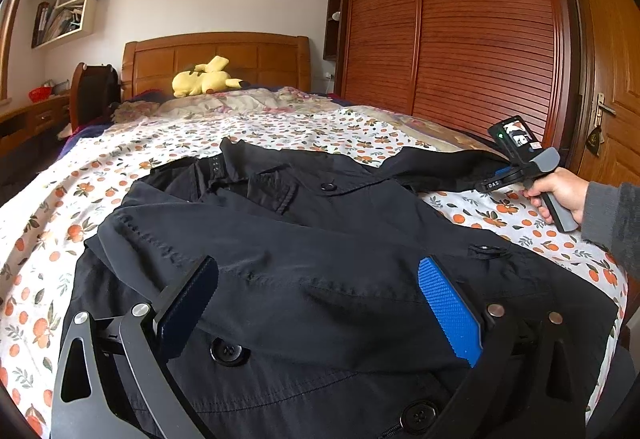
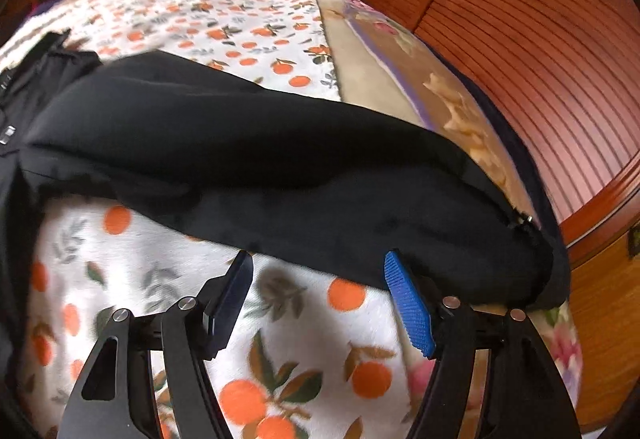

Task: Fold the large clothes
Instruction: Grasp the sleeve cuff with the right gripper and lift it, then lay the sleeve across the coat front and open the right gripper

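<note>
**A:** Whereabouts of the black coat (image 1: 320,207)?

**B:** Spread front-up on the orange-print sheet (image 1: 280,123), filling the centre and lower half of the left wrist view. Collar toward the upper middle, buttons near the bottom edge.

**A:** Step in hand?

**B:** By the look of it, the sleeve fold. One sleeve (image 2: 280,159) stretched out toward the right of the frame, flat on the sheet, not yet brought over the body.

**A:** And the tongs?

**B:** Right gripper (image 2: 320,263) spread, pinching nothing. Tips just at the sleeve's near edge, lower centre of the right wrist view, with the cuff end off to the lower right. Carried by a hand (image 1: 560,195) at the right edge of the left wrist view. Left gripper (image 1: 320,267) spread as well, over the coat's body in the lower centre, gripping nothing. Hard to tell whether touching the cloth.

**A:** Next move?

**B:** Probably: slip one pad under the sleeve edge, close on the cloth toward the cuff, then lift and carry leftward across the chest. Worth catching both layers of the sleeve. Worth holding the body down on the left too, so as not to drag the whole coat along.
</note>
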Available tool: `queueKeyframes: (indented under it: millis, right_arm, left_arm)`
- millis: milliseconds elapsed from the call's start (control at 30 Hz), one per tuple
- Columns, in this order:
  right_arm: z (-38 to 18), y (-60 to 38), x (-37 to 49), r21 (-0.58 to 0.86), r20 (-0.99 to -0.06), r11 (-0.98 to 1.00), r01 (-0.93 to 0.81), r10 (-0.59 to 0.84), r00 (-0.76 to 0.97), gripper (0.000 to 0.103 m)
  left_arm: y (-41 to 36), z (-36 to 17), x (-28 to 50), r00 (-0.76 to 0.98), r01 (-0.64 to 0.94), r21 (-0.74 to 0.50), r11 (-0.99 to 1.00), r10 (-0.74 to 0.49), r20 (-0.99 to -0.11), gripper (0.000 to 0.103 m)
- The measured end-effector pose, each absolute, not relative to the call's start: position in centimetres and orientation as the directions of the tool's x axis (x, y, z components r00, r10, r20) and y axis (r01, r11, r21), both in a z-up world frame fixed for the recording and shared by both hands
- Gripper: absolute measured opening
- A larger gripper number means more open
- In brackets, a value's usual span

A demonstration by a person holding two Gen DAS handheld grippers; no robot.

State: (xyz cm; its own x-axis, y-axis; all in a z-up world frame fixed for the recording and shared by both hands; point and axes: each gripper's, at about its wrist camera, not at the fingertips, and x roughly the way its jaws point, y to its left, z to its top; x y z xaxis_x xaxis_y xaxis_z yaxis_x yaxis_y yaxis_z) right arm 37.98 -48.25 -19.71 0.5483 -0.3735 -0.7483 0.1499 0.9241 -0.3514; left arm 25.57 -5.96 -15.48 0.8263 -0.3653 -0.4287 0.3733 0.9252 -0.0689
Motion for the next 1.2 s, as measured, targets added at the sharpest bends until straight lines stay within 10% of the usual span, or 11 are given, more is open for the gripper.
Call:
queueKeyframes:
  millis: [267,733,1200]
  right_arm:
    - [-19.2,-48.6,38.9,-0.366,-0.732,0.918,0.156,-0.387,0.561,0.003]
    - [-6.6,-39.5,33.8,-0.329,-0.508,0.941,0.078,-0.246,0.826,0.002]
    - [-4.2,-25.0,30.3,-0.257,-0.538,0.936,-0.241,0.068,0.840,0.003]
  left_arm:
    - [-5.9,-15.5,25.5,0.827,0.373,-0.069,0.925,-0.366,-0.427,0.101]
    - [-5.3,-14.2,24.2,0.826,0.405,-0.070,0.912,-0.397,-0.400,0.101]
    - [-2.3,-12.1,22.8,0.840,0.380,-0.101,0.919,-0.389,-0.378,0.101]
